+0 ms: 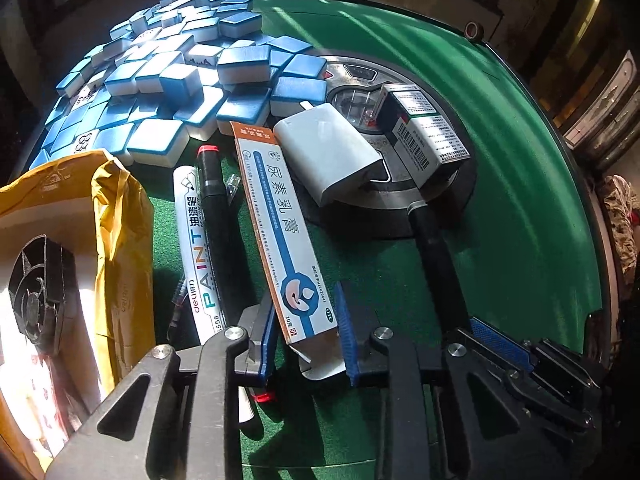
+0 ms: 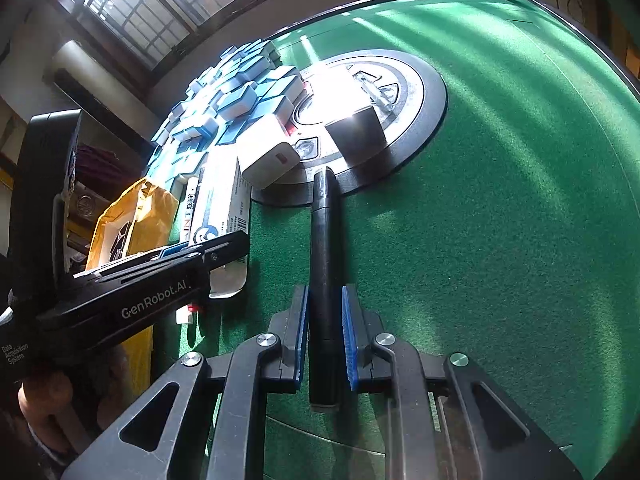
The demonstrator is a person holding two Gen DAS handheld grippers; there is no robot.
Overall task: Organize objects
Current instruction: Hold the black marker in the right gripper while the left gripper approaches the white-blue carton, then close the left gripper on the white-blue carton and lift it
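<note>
Green felt table (image 1: 520, 168), round-edged, with a metal disc panel (image 1: 400, 196) set in its middle. Heaped across the far left, blue-backed white mahjong tiles (image 1: 160, 80). At near left, a crumpled yellow envelope (image 1: 116, 216) standing open.

Long white ointment box (image 1: 276, 232), blue stripe, orange edge, Chinese print on top; flat on the felt, long axis running from the tiles back toward the left gripper (image 1: 306, 344), near end flap open. Flanked at that near end by the blue pads, jaws spread wider than the box; contact on either side not discernible.

Beside it on the left, a white paint marker (image 1: 196, 248) and a black red-banded pen (image 1: 216, 220), both roughly parallel to the box. Resting on the disc, a white charger block (image 1: 328, 156) and a small barcode carton (image 1: 428, 136).

Slim black cylinder (image 2: 325, 264), matte, lying on the felt, far tip reaching the disc's rim, near end back between the fingers of the right gripper (image 2: 325, 336). Jaws parted, a sliver of gap on each side, not clamped.
</note>
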